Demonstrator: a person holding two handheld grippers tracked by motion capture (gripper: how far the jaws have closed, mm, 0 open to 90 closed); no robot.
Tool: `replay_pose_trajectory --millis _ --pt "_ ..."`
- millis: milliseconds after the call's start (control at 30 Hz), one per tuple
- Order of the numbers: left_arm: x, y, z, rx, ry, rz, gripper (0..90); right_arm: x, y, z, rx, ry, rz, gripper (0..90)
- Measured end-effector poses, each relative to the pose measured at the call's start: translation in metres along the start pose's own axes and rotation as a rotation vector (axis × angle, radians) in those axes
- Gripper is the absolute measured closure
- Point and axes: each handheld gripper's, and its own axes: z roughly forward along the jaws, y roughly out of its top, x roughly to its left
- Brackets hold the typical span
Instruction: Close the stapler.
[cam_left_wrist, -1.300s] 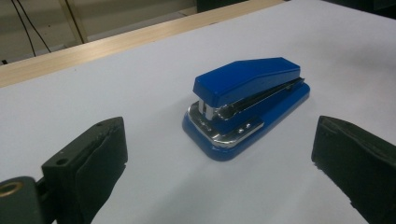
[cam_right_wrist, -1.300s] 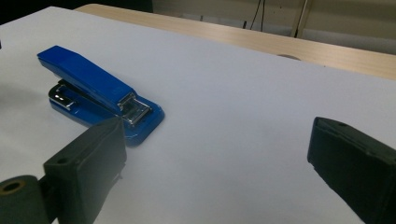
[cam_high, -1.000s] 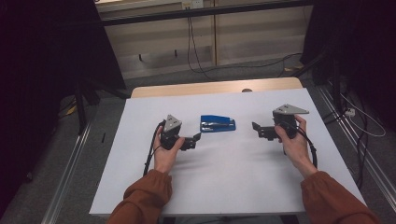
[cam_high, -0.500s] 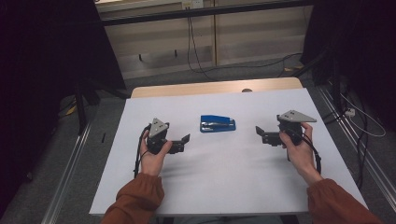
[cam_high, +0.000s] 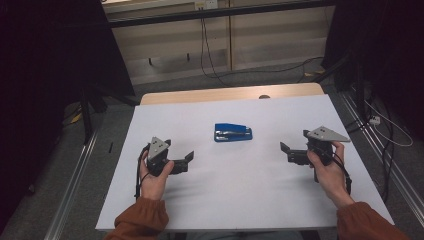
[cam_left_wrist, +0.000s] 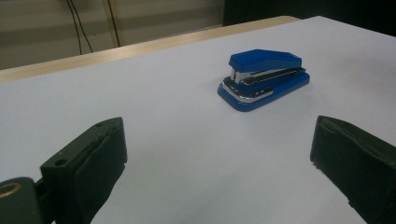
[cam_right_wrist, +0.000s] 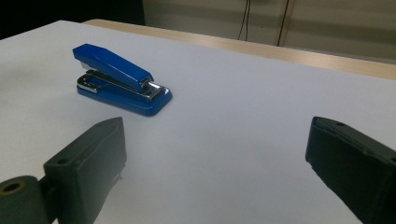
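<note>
In the high view, the stapler lies flat near the middle of the table, a little toward the far edge. The left gripper and the right gripper rest low over the table on either side, both pointing inward and well apart from the stapler. This probably gives each hand a free approach.

In the left gripper view, the fingers stand wide open and hold nothing. The stapler sits ahead, slightly to the right.

In the right gripper view, the fingers are also wide open and empty. The stapler lies ahead to the left, its hinge end nearer.
</note>
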Motion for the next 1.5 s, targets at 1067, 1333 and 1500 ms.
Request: replay_pose_trajectory --millis 1067,1333,1500 --pt "-0.013 -0.024 -0.062 -0.067 0.087 0.025 4.0 0.005 -0.03 -0.064 -0.053 -0.04 0.052 5.1" --pt "-0.016 -0.025 -0.067 -0.073 0.082 0.026 3.9 0.003 -0.037 -0.075 -0.069 -0.076 0.035 5.1" --pt "-0.015 -0.028 -0.066 -0.072 0.088 0.006 4.0 0.005 -0.041 -0.077 -0.07 -0.082 0.012 5.0"
